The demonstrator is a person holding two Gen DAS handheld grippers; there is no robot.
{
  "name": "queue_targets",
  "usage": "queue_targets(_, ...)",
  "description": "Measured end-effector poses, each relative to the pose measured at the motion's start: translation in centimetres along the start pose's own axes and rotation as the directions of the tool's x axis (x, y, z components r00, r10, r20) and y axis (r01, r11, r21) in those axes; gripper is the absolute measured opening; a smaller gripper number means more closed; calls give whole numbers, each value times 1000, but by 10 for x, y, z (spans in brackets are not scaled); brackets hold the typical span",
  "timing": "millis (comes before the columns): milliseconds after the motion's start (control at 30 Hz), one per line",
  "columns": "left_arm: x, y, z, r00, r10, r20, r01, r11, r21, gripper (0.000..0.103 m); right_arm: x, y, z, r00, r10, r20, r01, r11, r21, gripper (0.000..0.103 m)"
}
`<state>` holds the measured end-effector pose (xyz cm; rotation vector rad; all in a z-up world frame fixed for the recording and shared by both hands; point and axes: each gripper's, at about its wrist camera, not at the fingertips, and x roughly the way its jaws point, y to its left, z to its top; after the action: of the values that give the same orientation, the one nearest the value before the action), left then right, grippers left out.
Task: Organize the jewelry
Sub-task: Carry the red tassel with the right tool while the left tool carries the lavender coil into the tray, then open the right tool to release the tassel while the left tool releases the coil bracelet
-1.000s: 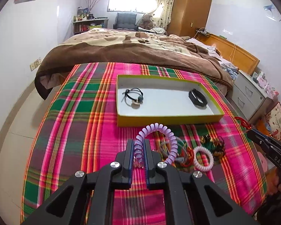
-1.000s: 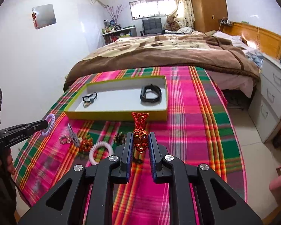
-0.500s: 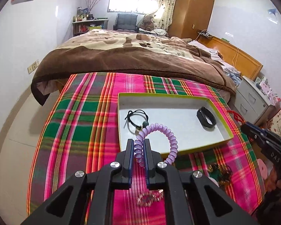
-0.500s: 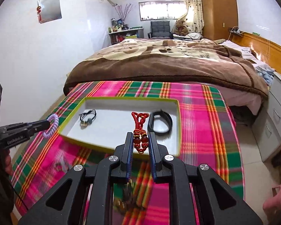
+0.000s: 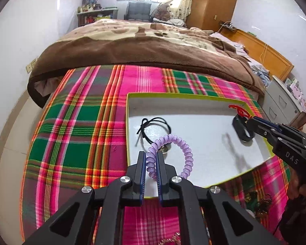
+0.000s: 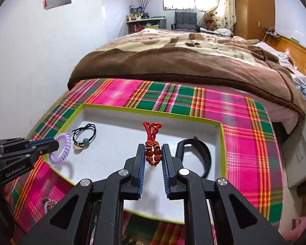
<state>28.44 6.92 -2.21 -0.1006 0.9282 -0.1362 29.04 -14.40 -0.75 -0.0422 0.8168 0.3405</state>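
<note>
A shallow white tray with a yellow-green rim (image 5: 173,97) (image 6: 144,110) lies on the plaid cloth. In it are a black hair tie with beads (image 5: 155,123) (image 6: 84,134) and a black band (image 5: 241,131) (image 6: 202,155). My left gripper (image 5: 151,159) (image 6: 57,145) is shut on a purple spiral bracelet (image 5: 183,149) (image 6: 62,149) and holds it over the tray's near left part. My right gripper (image 6: 152,155) (image 5: 247,120) holds a red beaded cord bracelet (image 6: 152,140) (image 5: 239,110) between slightly parted jaws, above the tray's middle beside the black band.
The pink and green plaid cloth (image 5: 75,134) covers a table at the foot of a bed with a brown blanket (image 6: 183,61). Several loose jewelry pieces (image 5: 257,202) lie on the cloth in front of the tray. Drawers (image 5: 281,102) stand at the right.
Both grippers have moved forward from the loose jewelry pile to above the tray, carrying their bracelets. The right jaws now stand wider apart around the red bracelet.
</note>
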Motion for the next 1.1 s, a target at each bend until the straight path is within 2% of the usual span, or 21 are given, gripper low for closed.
queue_targets(100,8,1,1,1000,12,-12,-12,1000,12,9,13,-1,1,1000,-8,-24,7,1000,-3,16)
queue_targets(333,17,-1,4,999,-11,-32,11,1000,11,9,34,0,2,998,-3,-63,1,1000,-22,16)
queue_targets(1100,29,-9,3,998,-9,-55,10,1000,21,10,48,1,1,995,10,-99,-13,1000,-28,16)
